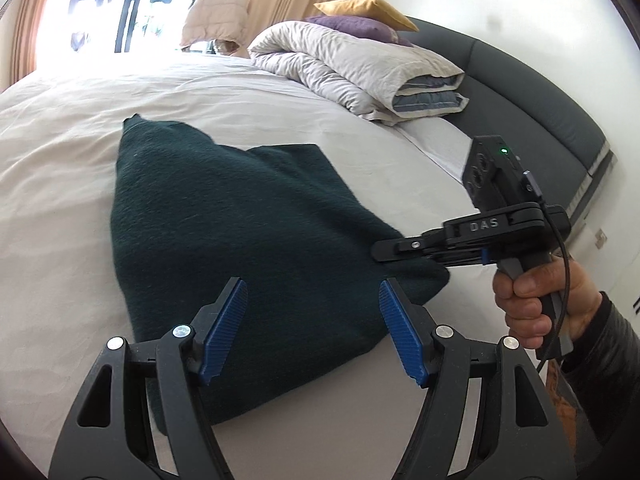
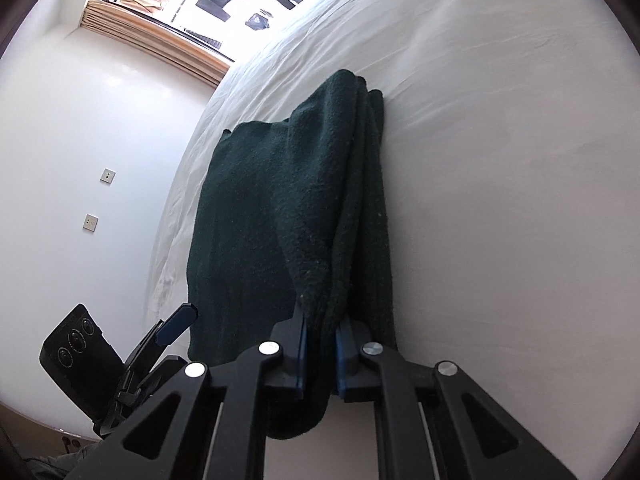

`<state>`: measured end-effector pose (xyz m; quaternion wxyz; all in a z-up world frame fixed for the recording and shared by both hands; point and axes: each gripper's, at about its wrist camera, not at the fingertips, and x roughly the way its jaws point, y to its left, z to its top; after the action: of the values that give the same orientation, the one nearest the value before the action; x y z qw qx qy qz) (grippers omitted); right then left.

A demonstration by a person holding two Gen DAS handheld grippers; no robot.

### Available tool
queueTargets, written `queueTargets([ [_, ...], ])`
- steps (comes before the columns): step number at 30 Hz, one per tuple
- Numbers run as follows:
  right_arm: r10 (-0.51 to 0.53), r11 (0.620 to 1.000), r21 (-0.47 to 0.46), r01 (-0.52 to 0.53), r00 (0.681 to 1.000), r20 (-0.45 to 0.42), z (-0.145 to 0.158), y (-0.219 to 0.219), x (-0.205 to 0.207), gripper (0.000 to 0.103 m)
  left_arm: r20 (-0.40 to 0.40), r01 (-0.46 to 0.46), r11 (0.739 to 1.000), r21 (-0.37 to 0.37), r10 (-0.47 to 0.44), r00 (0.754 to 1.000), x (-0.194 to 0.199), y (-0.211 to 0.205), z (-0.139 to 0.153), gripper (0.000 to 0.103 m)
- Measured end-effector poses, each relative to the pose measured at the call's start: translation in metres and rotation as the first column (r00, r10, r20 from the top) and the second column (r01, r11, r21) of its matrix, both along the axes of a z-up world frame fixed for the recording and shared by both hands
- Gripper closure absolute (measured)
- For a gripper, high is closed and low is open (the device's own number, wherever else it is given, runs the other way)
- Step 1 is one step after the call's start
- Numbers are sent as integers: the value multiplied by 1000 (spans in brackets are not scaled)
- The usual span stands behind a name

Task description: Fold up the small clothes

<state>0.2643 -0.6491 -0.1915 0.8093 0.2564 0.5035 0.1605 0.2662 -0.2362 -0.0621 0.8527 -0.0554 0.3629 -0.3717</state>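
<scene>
Left wrist, one green cloth (image 1: 248,216), two grippers (image 1: 312,320)

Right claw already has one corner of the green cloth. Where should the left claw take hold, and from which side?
Take the cloth at its near edge, the corner closest to the left claw. That corner lies flat on the bed, so come in low from the near side and slide one finger under. The right claw pinches the other near corner.

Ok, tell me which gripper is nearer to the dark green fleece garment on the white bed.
Right. The right gripper is shut on a bunched edge of the dark green fleece garment. The left gripper hangs open just above its near part, pads not pressing it.
</scene>
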Motion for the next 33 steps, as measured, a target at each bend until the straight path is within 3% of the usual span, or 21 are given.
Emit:
queueTargets([
  [4, -34, 999, 18, 33, 999, 31, 5, -9, -1, 93, -2, -22, 1000, 4, 22, 1000, 6, 10, -6, 35],
  [6, -55, 998, 14, 55, 998, 9, -8, -19, 3, 93, -11, -22, 1000, 11, 22, 1000, 11, 12, -10, 35],
  [9, -40, 995, 89, 40, 999, -9, -31, -23, 2, 93, -27, -34, 999, 6, 34, 999, 15, 18, -14, 35],
  [12, -54, 993, 102, 54, 999, 0, -20, -25, -7, 76, -25, -46, 999, 5, 46, 999, 20, 26, -17, 35],
  [13, -70, 995, 73, 70, 997, 8, -12, -27, -11, 63, -28, -55, 999, 2, 55, 998, 23, 29, -18, 35],
  [14, -95, 995, 25, 94, 995, 24, -1, -29, -17, 57, -31, -63, 998, -4, 63, 998, 24, 32, -17, 35],
  [16, -129, 990, -51, 134, 987, 97, 24, -30, -24, 56, -22, -80, 997, -14, 80, 997, 30, 37, -12, 35],
  [17, -128, 990, -42, 135, 983, 131, 35, -28, -25, 58, -8, -92, 996, -12, 92, 996, 35, 38, -8, 35],
  [19, -84, 996, -18, 88, 982, 169, 51, -14, -19, 76, 9, -107, 994, -2, 107, 994, 45, 37, -1, 35],
  [23, 65, 998, -30, -61, 981, 182, 59, 35, 22, 83, 19, -96, 989, 110, 95, 995, 77, 18, 4, 35],
  [27, 76, 995, 51, -84, 987, 145, 41, 55, 72, 86, 52, -122, 975, 187, 114, 992, 106, 9, -1, 35],
  [30, 51, 998, 41, -55, 996, 79, 16, 53, 95, 86, 31, -141, 969, 203, 137, 990, 126, 10, -8, 36],
  [32, 25, 1000, 15, -26, 999, 38, -2, 48, 98, 103, 45, -126, 956, 263, 118, 992, 127, 7, -22, 36],
  [33, 14, 1000, 24, -15, 999, 38, -8, 41, 96, 103, 72, -123, 953, 276, 108, 992, 124, 7, -26, 35],
])
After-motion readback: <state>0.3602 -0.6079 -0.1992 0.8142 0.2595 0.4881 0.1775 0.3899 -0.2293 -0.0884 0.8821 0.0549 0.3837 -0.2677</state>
